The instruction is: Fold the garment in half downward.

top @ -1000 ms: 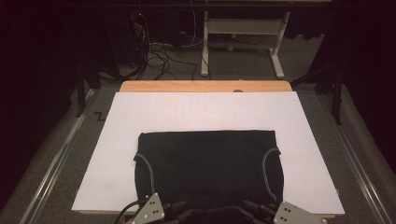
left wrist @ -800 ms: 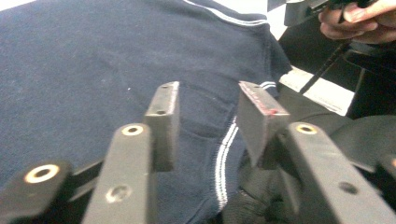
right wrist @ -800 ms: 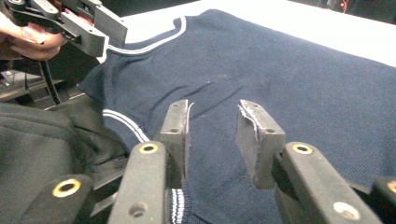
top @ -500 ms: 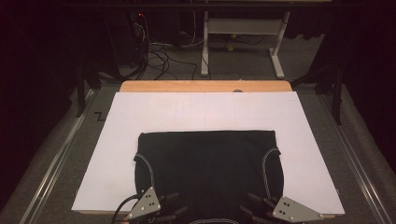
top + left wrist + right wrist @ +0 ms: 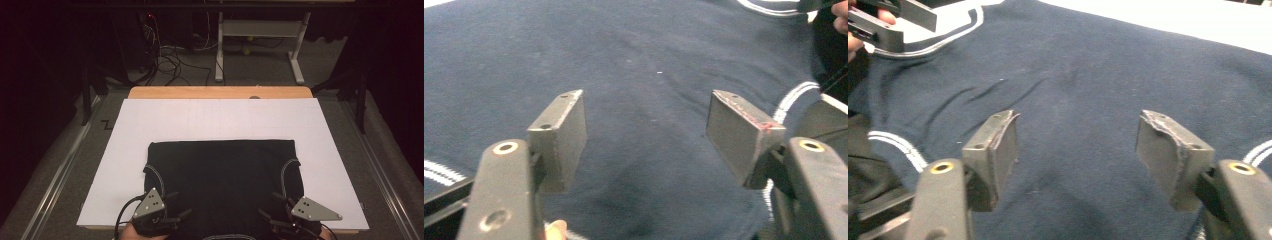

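White sheet (image 5: pixel 220 120): lying across the table. Dark garment (image 5: pixel 220 170): lying flat on the sheet's near half, long axis running side to side. You are holding left gripper (image 5: pixel 167 212) and right gripper (image 5: pixel 272 216) over its near corners, jaws just opening, nothing between them.

The table (image 5: pixel 220 92) is viewed from above, facing twelve o'clock and downward, from some way off. The dark garment (image 5: pixel 222 185) is seen close up by both gripper views and is shared by all three.
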Tool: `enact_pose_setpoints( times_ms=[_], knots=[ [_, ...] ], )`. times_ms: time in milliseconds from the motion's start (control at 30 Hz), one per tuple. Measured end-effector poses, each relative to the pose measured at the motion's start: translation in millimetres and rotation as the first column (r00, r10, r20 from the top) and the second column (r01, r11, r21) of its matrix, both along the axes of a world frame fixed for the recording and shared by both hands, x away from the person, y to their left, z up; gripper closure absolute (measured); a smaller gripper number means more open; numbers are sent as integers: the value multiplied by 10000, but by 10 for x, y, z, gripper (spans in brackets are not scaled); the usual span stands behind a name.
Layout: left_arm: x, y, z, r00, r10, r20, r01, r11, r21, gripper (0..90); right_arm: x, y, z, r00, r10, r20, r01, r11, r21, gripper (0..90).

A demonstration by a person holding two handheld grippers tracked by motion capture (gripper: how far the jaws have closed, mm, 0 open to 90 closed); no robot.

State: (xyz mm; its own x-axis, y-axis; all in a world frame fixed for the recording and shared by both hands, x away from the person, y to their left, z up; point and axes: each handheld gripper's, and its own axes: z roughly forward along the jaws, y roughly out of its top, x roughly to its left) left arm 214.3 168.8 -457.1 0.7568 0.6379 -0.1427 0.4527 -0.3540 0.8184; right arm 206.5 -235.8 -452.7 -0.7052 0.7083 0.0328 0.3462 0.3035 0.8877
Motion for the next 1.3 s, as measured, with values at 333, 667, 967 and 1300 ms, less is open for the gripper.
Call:
enact_pose_setpoints(
  times_ms=[333,667,967,1300],
  knots=[
    [206,202,-18,9955,912,-242,-918,9955,-223,108,188,-126,12,9976,-694,63,693,9974,215,164],
    [299,301,-51,9912,1234,-481,-1252,9915,-357,0,282,-211,-19,9908,-1350,-61,1351,9908,119,10],
    [320,365,-39,9877,1500,-441,-1524,9868,-548,0,293,-201,-37,9896,-1434,-110,1435,9896,72,2],
    [533,646,-77,9771,2067,-498,-2097,9756,-658,0,301,3,55,9959,-880,202,878,9961,117,2]
  ],
)
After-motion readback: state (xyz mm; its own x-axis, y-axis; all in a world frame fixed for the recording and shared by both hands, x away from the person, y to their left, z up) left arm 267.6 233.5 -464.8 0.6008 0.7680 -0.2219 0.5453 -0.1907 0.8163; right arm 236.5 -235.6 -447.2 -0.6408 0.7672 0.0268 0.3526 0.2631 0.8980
